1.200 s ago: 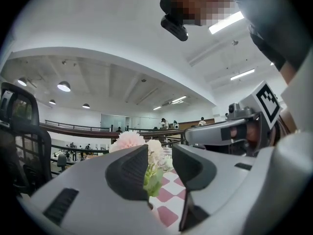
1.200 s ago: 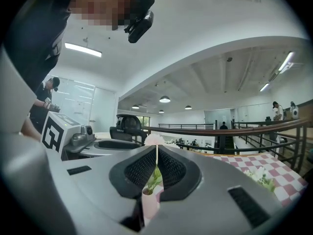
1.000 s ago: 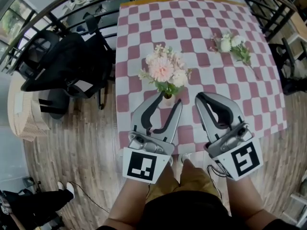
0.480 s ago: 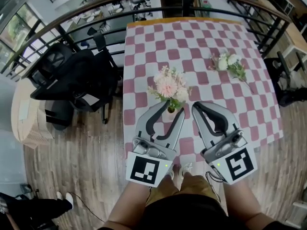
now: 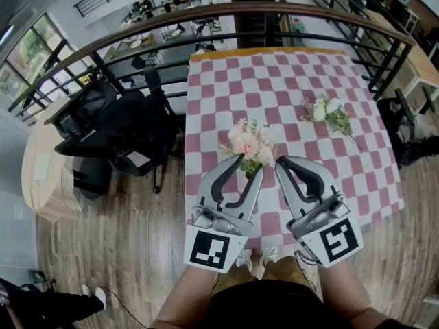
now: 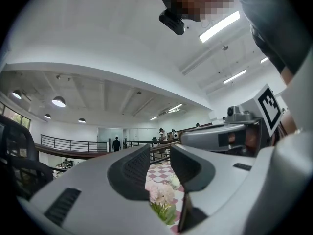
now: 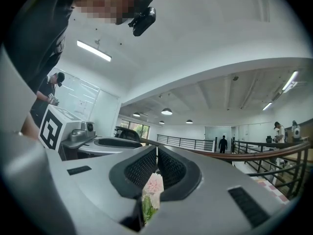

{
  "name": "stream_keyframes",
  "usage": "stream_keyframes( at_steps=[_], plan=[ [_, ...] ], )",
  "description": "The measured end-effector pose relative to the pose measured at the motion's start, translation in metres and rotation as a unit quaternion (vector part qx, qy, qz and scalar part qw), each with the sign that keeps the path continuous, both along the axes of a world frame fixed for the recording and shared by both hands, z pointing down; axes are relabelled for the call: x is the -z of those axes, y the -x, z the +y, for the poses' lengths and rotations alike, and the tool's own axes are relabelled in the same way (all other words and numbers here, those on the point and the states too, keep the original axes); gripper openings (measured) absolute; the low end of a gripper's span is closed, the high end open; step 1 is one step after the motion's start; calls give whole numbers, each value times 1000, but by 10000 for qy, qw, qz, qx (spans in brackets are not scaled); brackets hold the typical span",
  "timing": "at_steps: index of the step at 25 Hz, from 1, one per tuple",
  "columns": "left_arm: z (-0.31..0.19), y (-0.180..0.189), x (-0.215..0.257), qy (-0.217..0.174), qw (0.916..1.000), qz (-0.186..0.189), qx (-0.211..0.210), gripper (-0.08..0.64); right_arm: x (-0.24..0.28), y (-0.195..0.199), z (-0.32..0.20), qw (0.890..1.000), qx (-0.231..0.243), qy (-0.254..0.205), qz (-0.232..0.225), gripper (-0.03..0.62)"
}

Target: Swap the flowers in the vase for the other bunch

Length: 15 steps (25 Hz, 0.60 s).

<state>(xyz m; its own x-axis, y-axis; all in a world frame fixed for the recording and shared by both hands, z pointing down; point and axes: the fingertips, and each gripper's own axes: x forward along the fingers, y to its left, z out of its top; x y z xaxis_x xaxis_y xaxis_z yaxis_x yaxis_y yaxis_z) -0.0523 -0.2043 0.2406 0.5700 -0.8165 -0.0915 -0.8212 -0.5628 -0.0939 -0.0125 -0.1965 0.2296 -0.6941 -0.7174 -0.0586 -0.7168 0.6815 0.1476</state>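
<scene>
A pink bouquet (image 5: 248, 144) stands in a small vase near the front edge of the pink-checked table (image 5: 274, 74). A white bunch (image 5: 328, 110) lies on the cloth at the right. My left gripper (image 5: 248, 164) hovers in front of the bouquet, open; its jaws have just been closing and nothing is between them. In the left gripper view, the bouquet (image 6: 161, 194) shows beyond the gap of the left gripper (image 6: 160, 163). My right gripper (image 5: 282, 163) is beside it, shut and empty. The right gripper (image 7: 156, 153) points level, with the bouquet (image 7: 154, 184) low behind its tips.
Black office chairs (image 5: 116, 125) crowd the floor left of the table. A dark railing (image 5: 274, 9) curves behind the table's far edge. Another chair (image 5: 411, 115) stands at the right. A person's shoes (image 5: 90, 295) show at the lower left.
Both grippers have risen together and the table now looks smaller and lower. The gap between the left jaws has narrowed. The flowers have not moved.
</scene>
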Motion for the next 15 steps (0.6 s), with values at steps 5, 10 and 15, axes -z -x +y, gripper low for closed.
stream_keyframes(
  at_steps=[5,10,15],
  plan=[
    [-3,2,14,-136,9999,79,-21,120,14,-1,-4,9998,-53,-170,42,38],
    [-2,3,26,-283,9995,71,-79,80,33,0,-3,9991,-177,-369,-54,37],
    [4,4,36,-437,9990,43,-54,69,42,-2,5,9986,-172,-492,17,37]
  ],
)
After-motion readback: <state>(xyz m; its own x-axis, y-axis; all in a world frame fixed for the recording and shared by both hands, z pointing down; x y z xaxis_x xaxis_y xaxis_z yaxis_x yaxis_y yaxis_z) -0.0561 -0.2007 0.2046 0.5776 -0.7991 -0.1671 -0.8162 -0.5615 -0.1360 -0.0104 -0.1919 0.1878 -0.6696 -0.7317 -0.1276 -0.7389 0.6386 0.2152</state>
